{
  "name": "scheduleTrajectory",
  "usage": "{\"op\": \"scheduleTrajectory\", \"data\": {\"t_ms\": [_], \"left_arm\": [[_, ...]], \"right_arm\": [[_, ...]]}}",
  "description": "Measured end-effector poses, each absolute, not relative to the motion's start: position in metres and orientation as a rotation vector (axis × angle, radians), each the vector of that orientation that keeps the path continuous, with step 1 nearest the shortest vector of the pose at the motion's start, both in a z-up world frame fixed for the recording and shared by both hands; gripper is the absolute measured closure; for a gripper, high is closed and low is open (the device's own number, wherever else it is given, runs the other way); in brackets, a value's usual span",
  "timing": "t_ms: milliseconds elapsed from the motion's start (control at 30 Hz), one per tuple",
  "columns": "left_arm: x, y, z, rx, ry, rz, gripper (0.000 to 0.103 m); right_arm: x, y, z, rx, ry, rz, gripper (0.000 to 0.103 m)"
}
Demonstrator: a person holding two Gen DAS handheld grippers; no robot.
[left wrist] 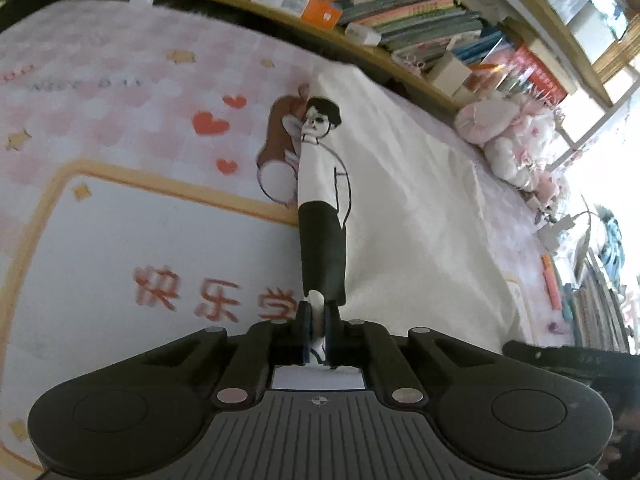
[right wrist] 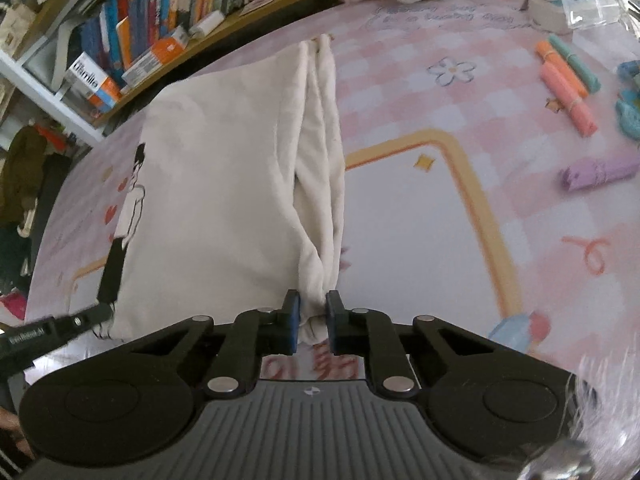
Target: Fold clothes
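Note:
A white garment [right wrist: 220, 180] with a printed cartoon figure lies on the pink patterned mat [right wrist: 440, 220]. In the left wrist view its folded edge [left wrist: 324, 200] bearing the figure runs straight away from my left gripper [left wrist: 316, 320], which is shut on that edge. The rest of the cloth [left wrist: 420, 220] spreads to the right. My right gripper [right wrist: 312, 316] is shut on the bunched, pleated right edge [right wrist: 324, 160] of the garment. The left gripper's tip [right wrist: 96, 314] also shows in the right wrist view, pinching the near left corner.
A low shelf of books [left wrist: 380, 12] runs along the mat's far side. Pink and white plush toys [left wrist: 508, 136] sit near it. Orange and green markers [right wrist: 568, 80] and a purple roll [right wrist: 596, 172] lie on the mat's right side.

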State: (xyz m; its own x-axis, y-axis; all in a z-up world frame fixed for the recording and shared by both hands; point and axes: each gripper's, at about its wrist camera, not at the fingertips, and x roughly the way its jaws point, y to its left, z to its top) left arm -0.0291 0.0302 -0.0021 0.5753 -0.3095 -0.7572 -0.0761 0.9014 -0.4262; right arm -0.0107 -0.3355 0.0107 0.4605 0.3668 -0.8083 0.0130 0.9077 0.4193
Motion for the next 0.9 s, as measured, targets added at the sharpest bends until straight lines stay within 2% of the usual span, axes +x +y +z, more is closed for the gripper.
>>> {"op": "scheduleTrajectory", "data": {"t_ms": [300,533,567,600,633,667,700,767,833,900], "left_arm": [[-0.050,0.062,0.007,-0.332,0.994,-0.231,0.098],[-0.056,0.068,0.015,-0.166,0.952,-0.269,0.091],[-0.059,0.068,0.018,-0.140,0.929,-0.281,0.084],[-0.061,0.068,0.021,-0.116,0.905,-0.294,0.070],[-0.064,0.068,0.025,-0.092,0.881,-0.308,0.062],[-0.067,0.067,0.027,-0.070,0.853,-0.322,0.042],[-0.068,0.065,0.030,-0.052,0.829,-0.342,0.027],[-0.071,0.060,0.033,-0.020,0.781,-0.385,0.024],[-0.072,0.052,0.035,0.016,0.750,-0.430,0.022],[-0.074,0.042,0.034,0.066,0.740,-0.474,0.017]], "right_arm": [[-0.045,-0.298,0.014,0.433,1.086,0.182,0.090],[-0.060,-0.281,0.016,0.431,1.061,0.086,0.074],[-0.061,-0.277,0.016,0.416,1.056,0.079,0.073],[-0.061,-0.274,0.017,0.400,1.052,0.072,0.071],[-0.062,-0.269,0.017,0.369,1.049,0.070,0.070],[-0.061,-0.265,0.018,0.337,1.046,0.068,0.070],[-0.061,-0.260,0.018,0.305,1.043,0.066,0.069],[-0.060,-0.249,0.019,0.222,1.042,0.067,0.074],[-0.060,-0.245,0.019,0.192,1.037,0.083,0.085],[-0.059,-0.248,0.020,0.220,1.039,0.083,0.088]]}}
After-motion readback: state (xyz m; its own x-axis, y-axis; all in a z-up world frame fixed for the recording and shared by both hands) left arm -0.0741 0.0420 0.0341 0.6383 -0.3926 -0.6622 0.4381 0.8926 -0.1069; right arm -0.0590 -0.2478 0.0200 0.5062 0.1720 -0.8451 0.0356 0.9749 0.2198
